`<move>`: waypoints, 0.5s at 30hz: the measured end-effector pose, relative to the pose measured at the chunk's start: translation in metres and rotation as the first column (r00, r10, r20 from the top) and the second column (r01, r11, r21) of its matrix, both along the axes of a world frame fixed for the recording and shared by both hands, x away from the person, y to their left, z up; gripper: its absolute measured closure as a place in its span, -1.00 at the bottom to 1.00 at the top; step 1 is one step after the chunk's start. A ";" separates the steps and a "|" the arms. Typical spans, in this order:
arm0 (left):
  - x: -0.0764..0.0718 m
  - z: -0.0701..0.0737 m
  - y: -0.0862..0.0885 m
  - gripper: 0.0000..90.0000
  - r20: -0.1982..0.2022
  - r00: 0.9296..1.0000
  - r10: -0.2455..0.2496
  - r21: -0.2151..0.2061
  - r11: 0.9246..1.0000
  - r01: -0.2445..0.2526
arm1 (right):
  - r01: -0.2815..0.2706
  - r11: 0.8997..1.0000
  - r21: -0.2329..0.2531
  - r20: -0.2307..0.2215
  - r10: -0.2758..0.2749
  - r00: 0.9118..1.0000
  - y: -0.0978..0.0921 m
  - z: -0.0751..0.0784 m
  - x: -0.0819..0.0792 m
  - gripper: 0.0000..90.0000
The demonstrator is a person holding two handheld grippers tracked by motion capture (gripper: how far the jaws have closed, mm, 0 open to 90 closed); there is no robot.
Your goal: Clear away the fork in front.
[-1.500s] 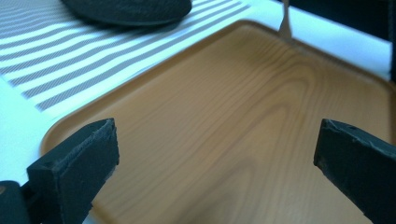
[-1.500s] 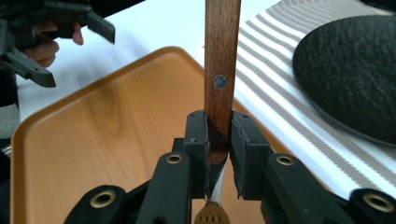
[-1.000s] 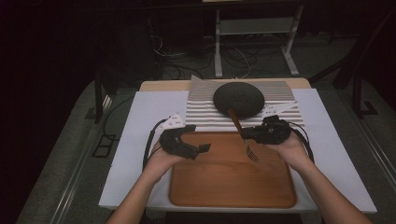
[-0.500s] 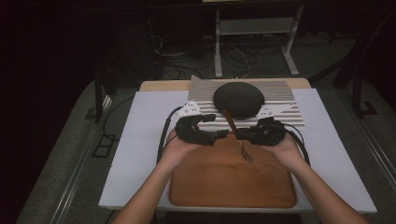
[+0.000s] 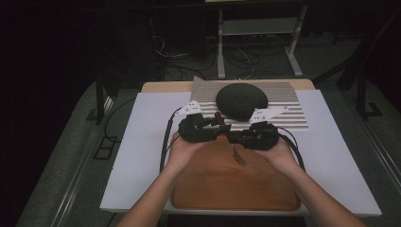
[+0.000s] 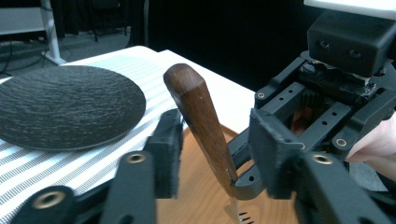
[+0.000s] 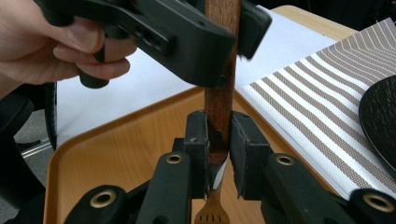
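Over the far edge of the tray (image 5: 213, 184), smooth orange wood on the white surface (image 5: 137, 156), the handover is on. Beyond lies a striped woven mat (image 5: 288, 109) carrying a dark, rough-textured round plate (image 5: 241, 100). The fork (image 6: 201, 116), wooden handle and thin metal tines, looks light, stiff and a bit slick; the handle is the place to grip. The right tool (image 7: 218, 140) is clamped on its lower handle, and the left tool (image 6: 212, 154) stands spread around the upper handle, not yet pinching.
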State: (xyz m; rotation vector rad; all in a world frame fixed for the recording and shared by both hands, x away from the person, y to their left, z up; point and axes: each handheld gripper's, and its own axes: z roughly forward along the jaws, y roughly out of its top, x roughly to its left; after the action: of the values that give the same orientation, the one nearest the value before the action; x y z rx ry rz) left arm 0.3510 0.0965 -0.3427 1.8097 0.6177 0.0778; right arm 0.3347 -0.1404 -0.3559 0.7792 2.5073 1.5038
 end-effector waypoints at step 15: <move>0.000 -0.004 0.001 0.70 -0.026 0.999 -0.039 -0.034 0.999 0.038 | 0.002 1.000 0.014 0.017 -0.003 1.000 0.006 0.000 -0.001 0.69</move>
State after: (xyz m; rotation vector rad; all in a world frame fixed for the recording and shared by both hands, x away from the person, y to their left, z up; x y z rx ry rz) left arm 0.3513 0.0979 -0.3472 1.7917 0.5996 0.0177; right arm 0.3335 -0.1345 -0.3561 0.7680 2.4853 1.5223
